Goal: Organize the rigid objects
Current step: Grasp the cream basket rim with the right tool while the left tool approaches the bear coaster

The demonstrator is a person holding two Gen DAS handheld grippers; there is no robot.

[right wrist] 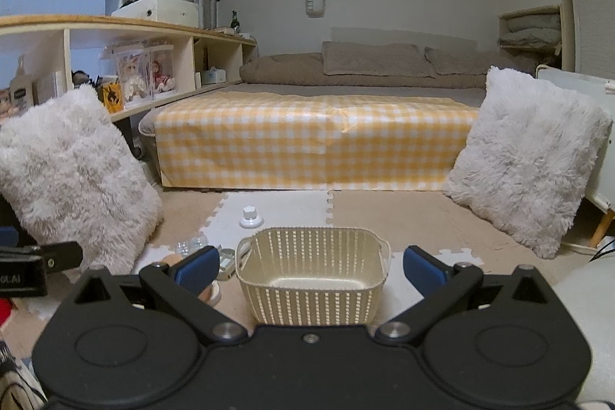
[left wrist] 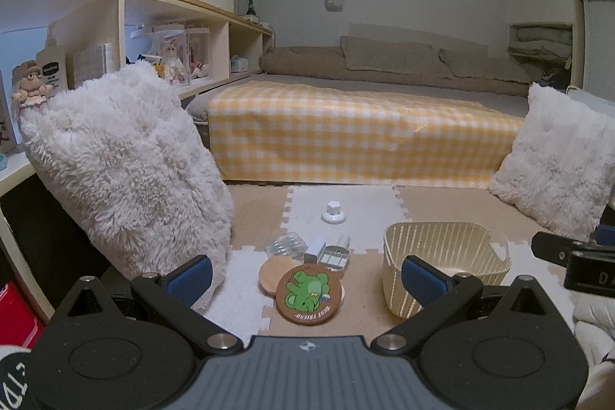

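Observation:
A cream slatted basket stands empty on the foam floor mat. Left of it lies a small pile: a round brown coaster with a green animal, a plain wooden disc, a grey compartment case, a clear plastic piece. A white knob-like object sits farther back. My left gripper is open and empty, hovering over the pile. My right gripper is open and empty, its jaws either side of the basket's near end.
A fluffy white cushion leans at the left, another at the right. A bed with a yellow checked cover stands behind. A shelf unit runs along the left wall.

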